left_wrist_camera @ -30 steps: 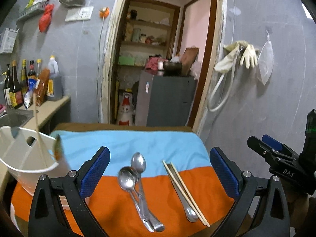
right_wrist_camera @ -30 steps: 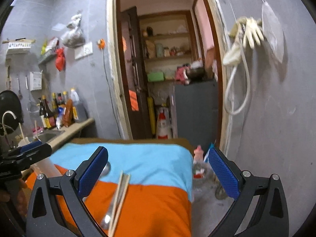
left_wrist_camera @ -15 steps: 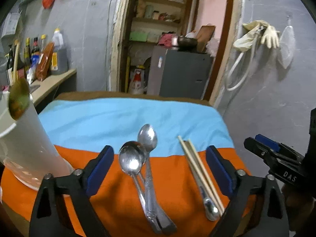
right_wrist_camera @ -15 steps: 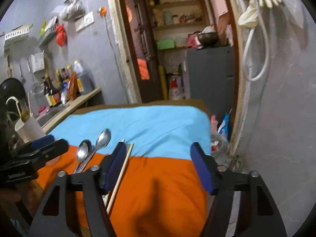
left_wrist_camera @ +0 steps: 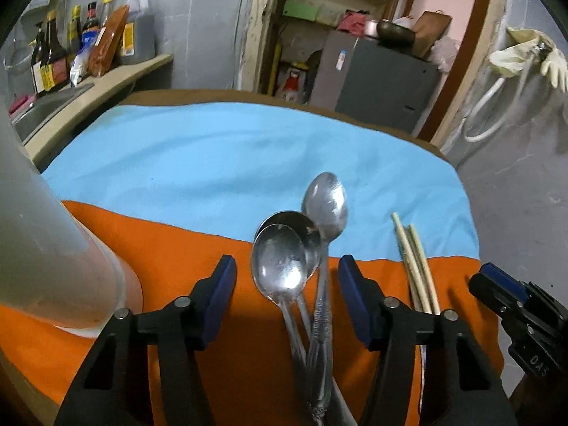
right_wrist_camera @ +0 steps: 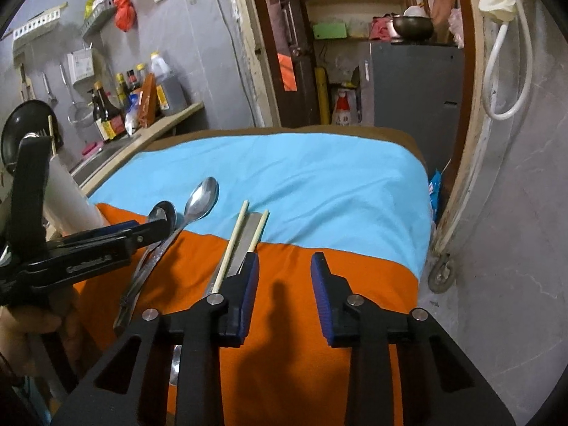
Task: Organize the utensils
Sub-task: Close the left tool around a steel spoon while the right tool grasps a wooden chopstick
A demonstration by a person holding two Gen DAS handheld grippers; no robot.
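Lying loose on the cloth [left_wrist_camera: 184, 163], three spoons [left_wrist_camera: 280, 266] and the chopsticks [right_wrist_camera: 234, 238] are not yet sorted; the white holder [left_wrist_camera: 46, 248] stands at the left. The left tool [left_wrist_camera: 287, 294], jaws just narrowing, straddles the spoons without touching. The right tool [right_wrist_camera: 284, 284], also closing, holds nothing. Only the right view shows a fourth spoon's handle [right_wrist_camera: 245, 245] between the chopsticks.

Left hand-held gripper [left_wrist_camera: 287, 296], black frame with blue pads, points steeply downward; its jaws have just been closing and stand half apart, pads touching nothing. Right hand-held gripper [right_wrist_camera: 284, 293], same build, also angled down; its jaws have just been closing, gap narrow and empty. A hand [right_wrist_camera: 26, 323] grips the left unit's handle.
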